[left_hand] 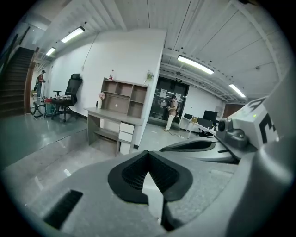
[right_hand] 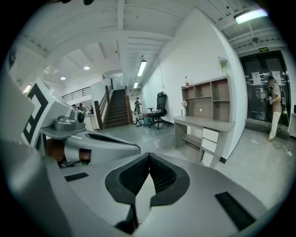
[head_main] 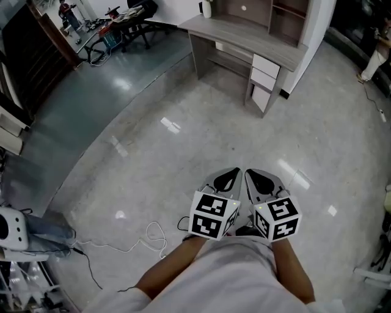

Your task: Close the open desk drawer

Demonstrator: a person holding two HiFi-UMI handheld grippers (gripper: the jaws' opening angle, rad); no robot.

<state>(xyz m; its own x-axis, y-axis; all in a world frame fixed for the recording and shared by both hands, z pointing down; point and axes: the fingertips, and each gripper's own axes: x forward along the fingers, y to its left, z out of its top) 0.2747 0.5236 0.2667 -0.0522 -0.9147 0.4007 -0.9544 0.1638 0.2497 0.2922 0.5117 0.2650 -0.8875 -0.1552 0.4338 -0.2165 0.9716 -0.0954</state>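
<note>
Both tools are closed with nothing between the pads: the left gripper (head_main: 227,178) and the right gripper (head_main: 259,180) sit side by side at lower centre of the head view, nearly touching. In each gripper view the ribbed black pads meet at their tips, left (left_hand: 148,155) and right (right_hand: 149,156).

At upper centre of the head view stands the desk (head_main: 244,36), grey wood-grain, well apart from the grippers. Its stack of pale drawers (head_main: 264,78) fills the right end. From here I cannot tell which drawer is pulled out, nor what any holds. A shelf unit (head_main: 287,18) with open compartments rises from the desk's back edge.

Between grippers and desk lies broad, glossy speckled floor (head_main: 183,122). A thin white cable (head_main: 146,235) loops at lower left.
</note>
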